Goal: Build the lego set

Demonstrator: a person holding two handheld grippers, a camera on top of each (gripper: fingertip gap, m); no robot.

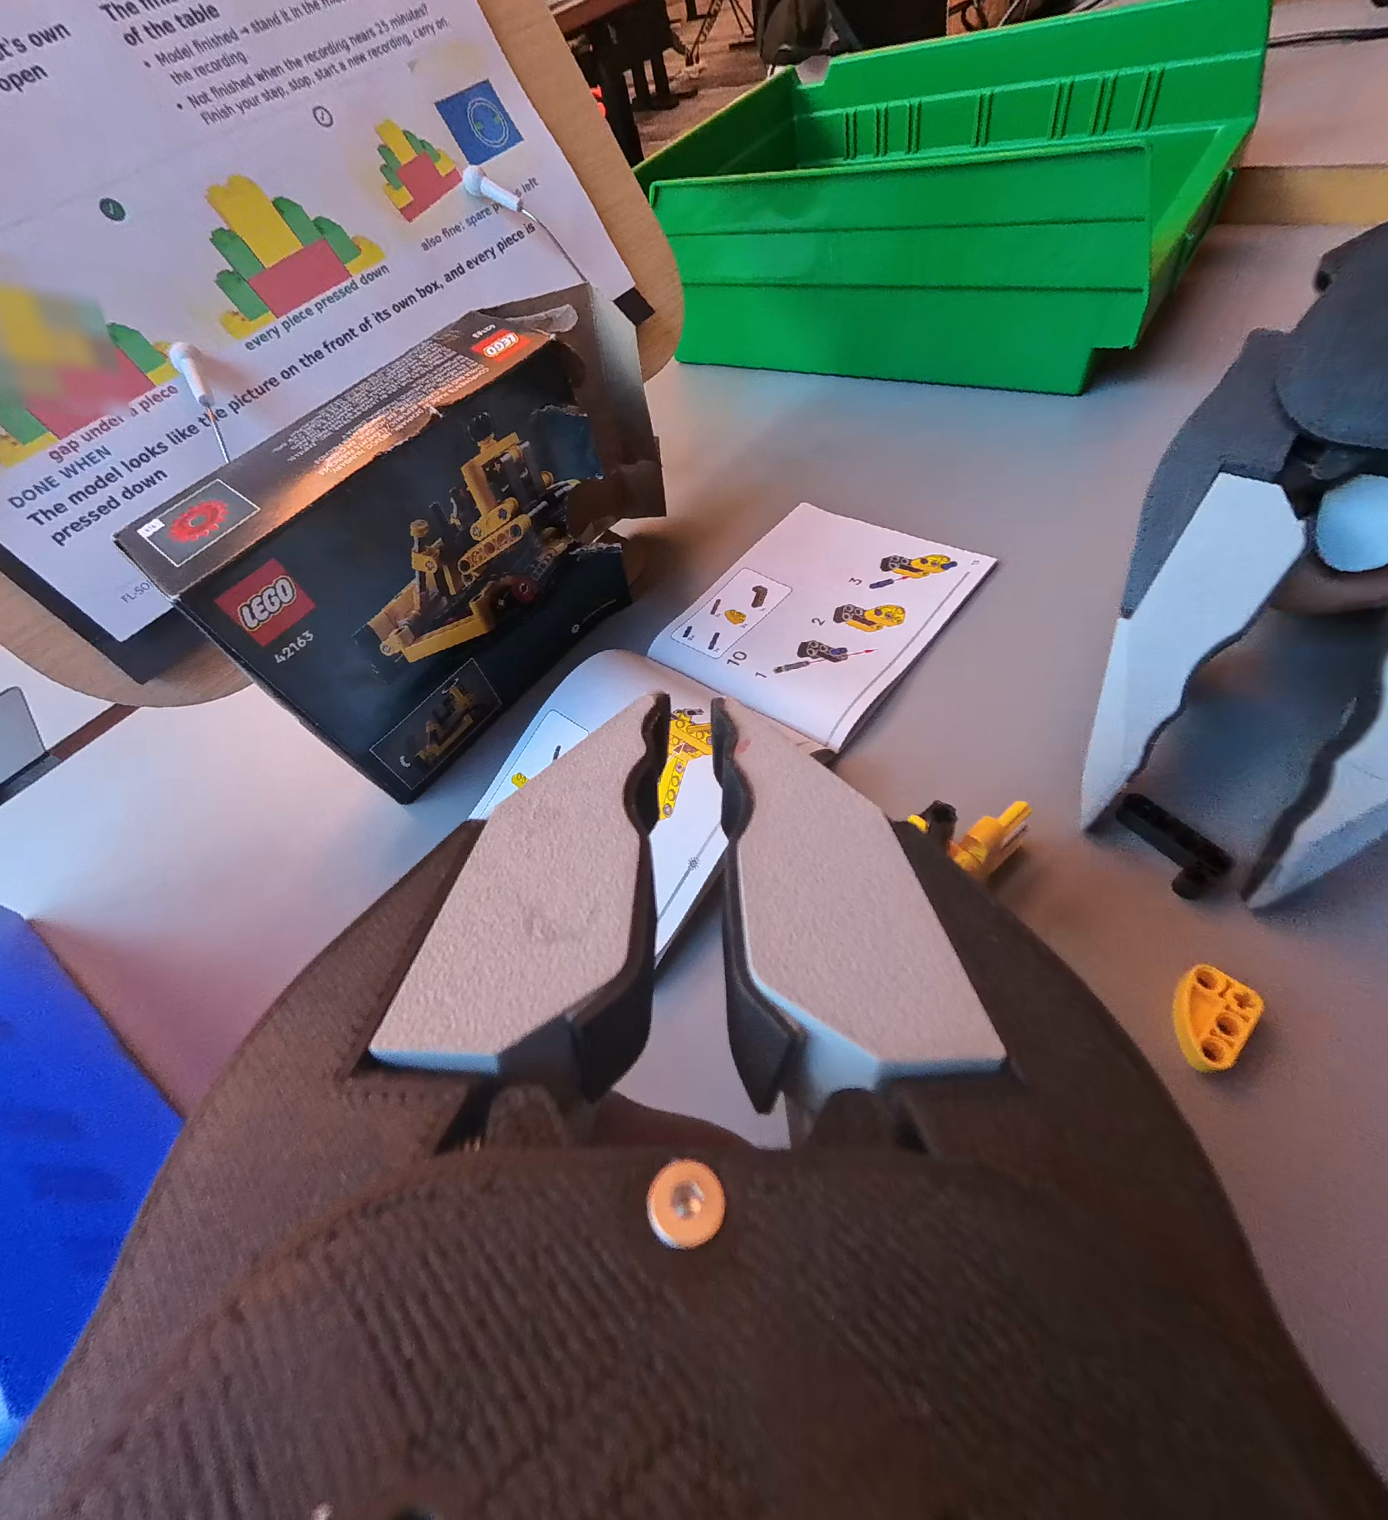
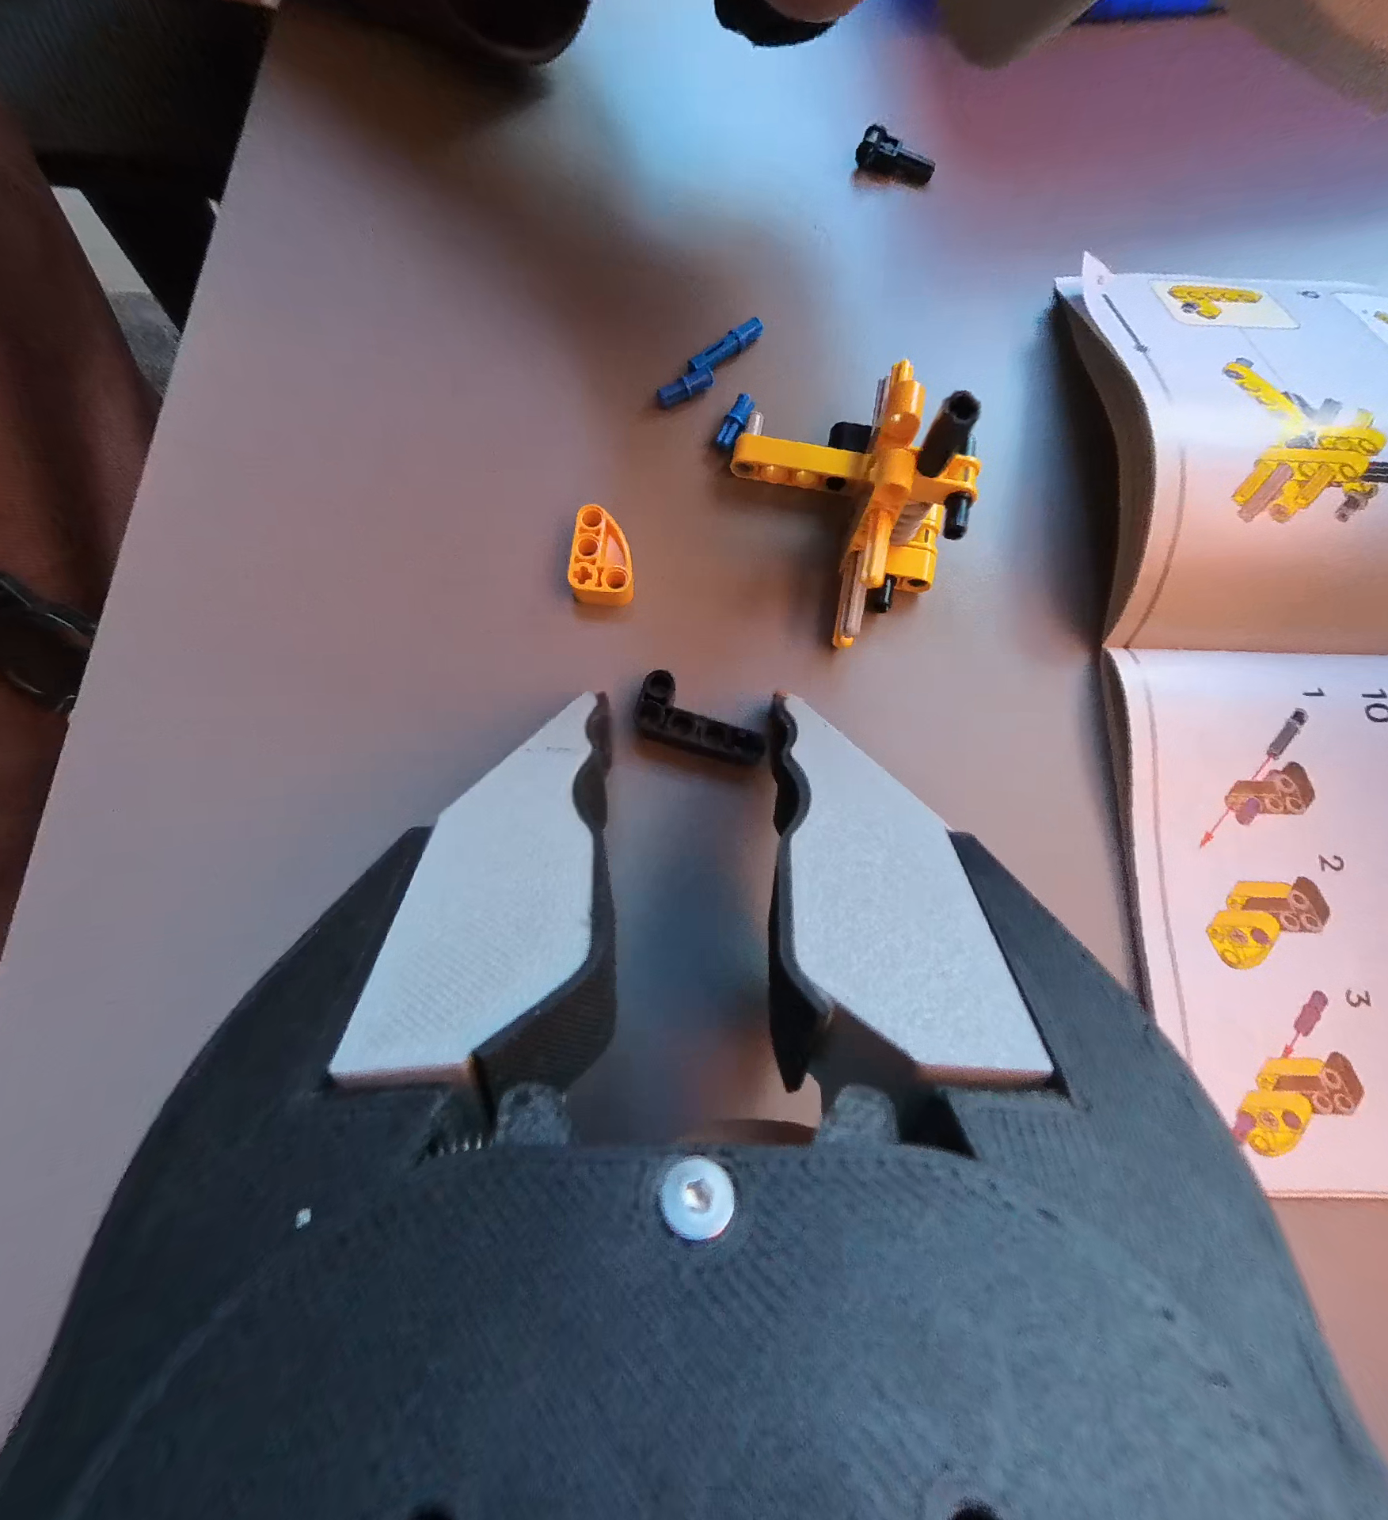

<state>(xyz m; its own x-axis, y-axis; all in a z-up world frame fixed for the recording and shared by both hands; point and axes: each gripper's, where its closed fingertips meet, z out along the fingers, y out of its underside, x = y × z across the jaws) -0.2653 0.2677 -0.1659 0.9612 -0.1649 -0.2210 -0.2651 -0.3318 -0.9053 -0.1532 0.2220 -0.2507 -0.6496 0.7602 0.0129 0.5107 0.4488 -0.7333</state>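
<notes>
With its jaws spread wide and empty, the right claw [image 2: 686, 711] is being lowered around the small black L-shaped piece [image 2: 694, 726] lying flat on the tabletop [image 2: 394, 461], which is being risked skidding toward the yellow curved piece [image 2: 601, 556], while the left claw [image 1: 689, 709] is being held nearly closed, empty.

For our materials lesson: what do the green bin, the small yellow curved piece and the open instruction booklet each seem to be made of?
Green bin: looks like moulded hard plastic, semi-glossy, with ribbed walls and soft highlights.
Yellow curved piece: probably hard plastic, smooth and uniformly coloured, with crisp round holes.
Instruction booklet: seemingly thin printed paper, slightly glossy; its stacked pages curl at the fold.
</notes>
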